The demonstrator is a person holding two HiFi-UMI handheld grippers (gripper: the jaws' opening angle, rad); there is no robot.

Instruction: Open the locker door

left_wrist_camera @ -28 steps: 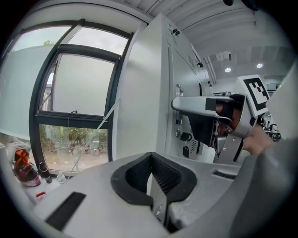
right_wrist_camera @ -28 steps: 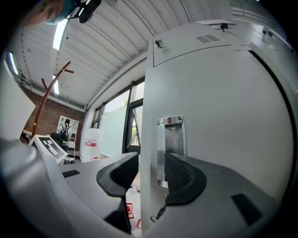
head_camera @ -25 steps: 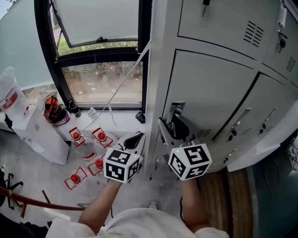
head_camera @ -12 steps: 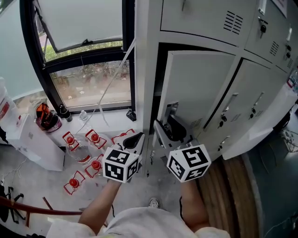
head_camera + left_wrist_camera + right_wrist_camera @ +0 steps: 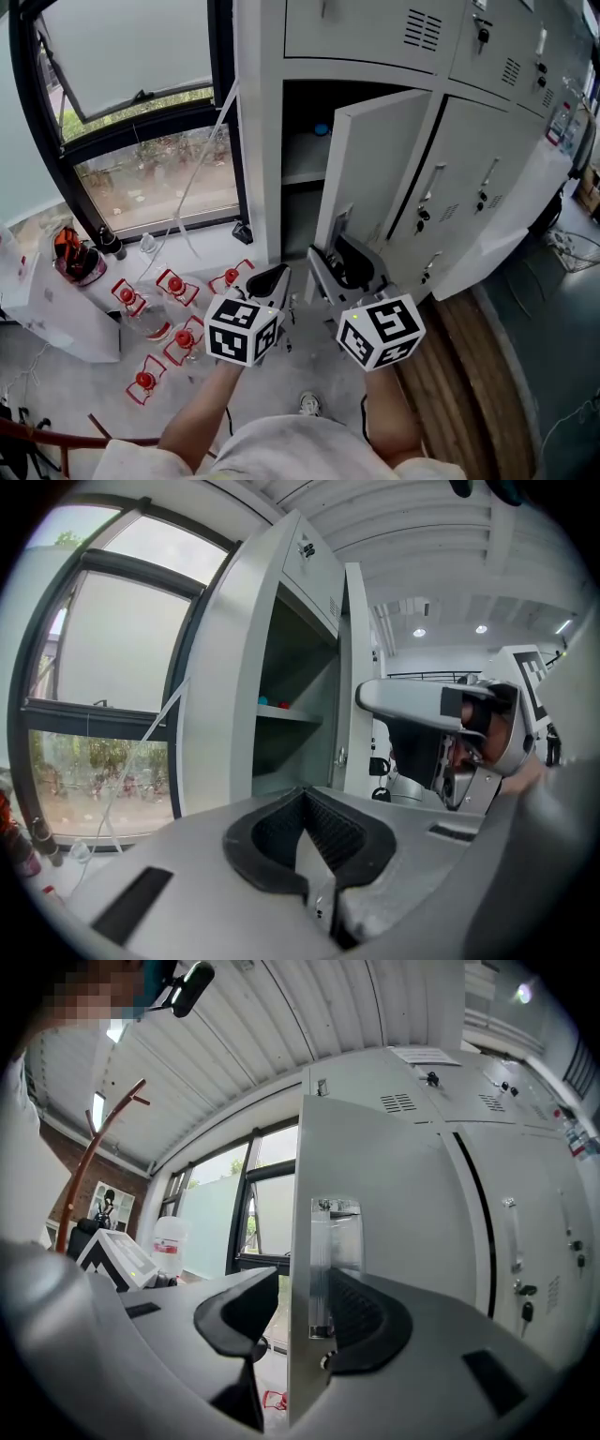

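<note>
While the locker door stands partly swung out from its compartment, one open door and two grippers are counted. Its free edge is clamped between the fingers of the right gripper, at the metal handle plate. The fingers of the left gripper are pressed together with nothing held. On the inner shelf, a blue object and a red object are shown by the left gripper view; only the blue one is visible in the head view. Five red-capped bottles are counted on the floor.
</note>
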